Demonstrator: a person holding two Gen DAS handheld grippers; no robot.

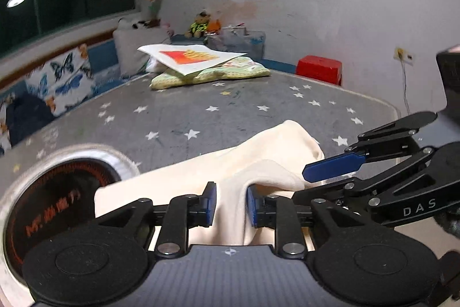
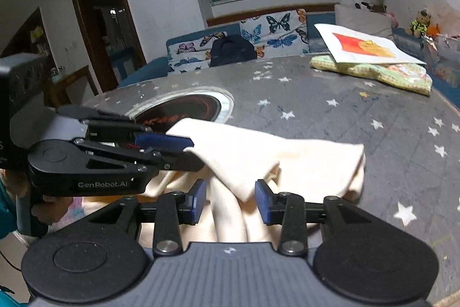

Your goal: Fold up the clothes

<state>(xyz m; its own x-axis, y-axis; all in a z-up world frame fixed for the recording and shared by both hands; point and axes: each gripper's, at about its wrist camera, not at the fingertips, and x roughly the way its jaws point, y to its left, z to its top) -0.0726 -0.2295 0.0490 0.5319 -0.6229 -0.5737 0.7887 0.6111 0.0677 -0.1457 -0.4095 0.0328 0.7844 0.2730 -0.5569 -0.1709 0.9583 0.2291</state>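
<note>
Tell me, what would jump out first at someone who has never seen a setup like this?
Two black claws with blue pads meet over a cream garment bunched at the near edge of a grey, star-printed tabletop: the left claw and the right claw each straddle a fold. Farther back, a fries-printed white shirt lies on a green patterned cloth.

Your garment (image 1: 218, 171) lies on the counter (image 1: 230, 111), partly over the round inset (image 1: 57, 192); beyond the garment sits a cushion (image 1: 230, 71) under a sheet (image 1: 189, 55).

The cream garment's (image 2: 287, 160) near end drops out of sight under the right tongs' (image 2: 230, 202) body, and the red lettering on the desk's round inset (image 1: 57, 200) blurs unreadable.
</note>
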